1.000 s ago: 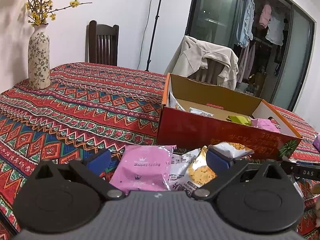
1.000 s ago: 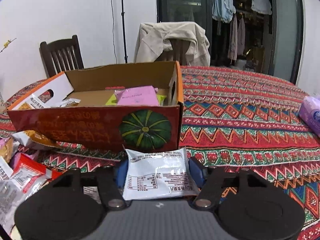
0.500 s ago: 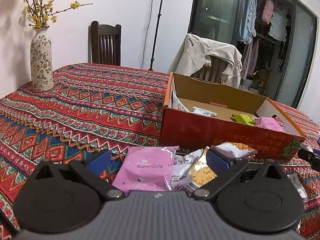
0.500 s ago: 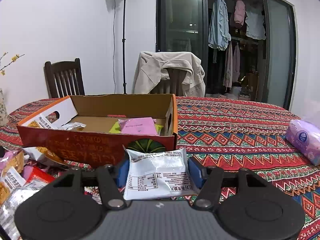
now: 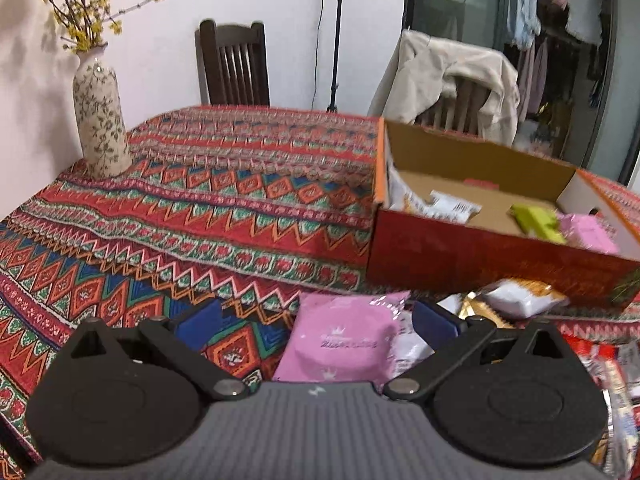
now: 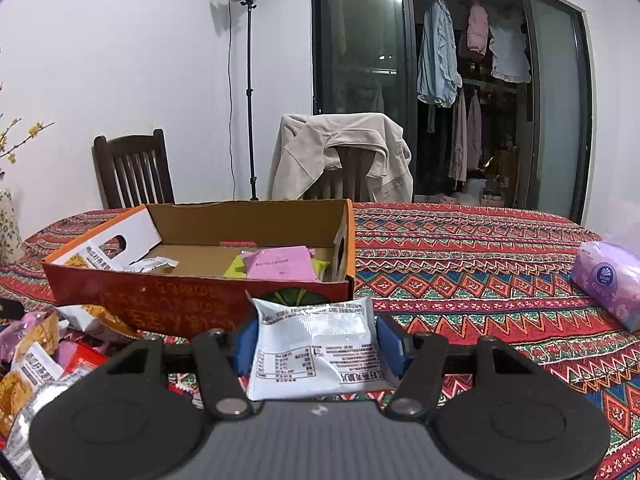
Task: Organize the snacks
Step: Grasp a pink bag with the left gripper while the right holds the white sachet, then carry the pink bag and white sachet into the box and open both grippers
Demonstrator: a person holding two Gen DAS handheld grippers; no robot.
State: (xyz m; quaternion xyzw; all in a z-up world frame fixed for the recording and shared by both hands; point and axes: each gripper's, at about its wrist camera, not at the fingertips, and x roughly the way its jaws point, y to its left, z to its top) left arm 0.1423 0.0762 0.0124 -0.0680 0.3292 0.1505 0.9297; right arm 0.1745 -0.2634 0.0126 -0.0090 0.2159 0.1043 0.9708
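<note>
Right wrist, white snack packet [image 6: 316,346] between hand-held gripper [image 6: 316,344] fingers

You can read very little here. The purple tissue pack [image 6: 608,288], well to the right of the cardboard box [image 6: 192,304], carries a round blue logo that appears to say "Vinda". The box's red front bears gold characters, upside down to you. Print on the white snack packet [image 6: 316,344] just before the box is too small to read.
</note>
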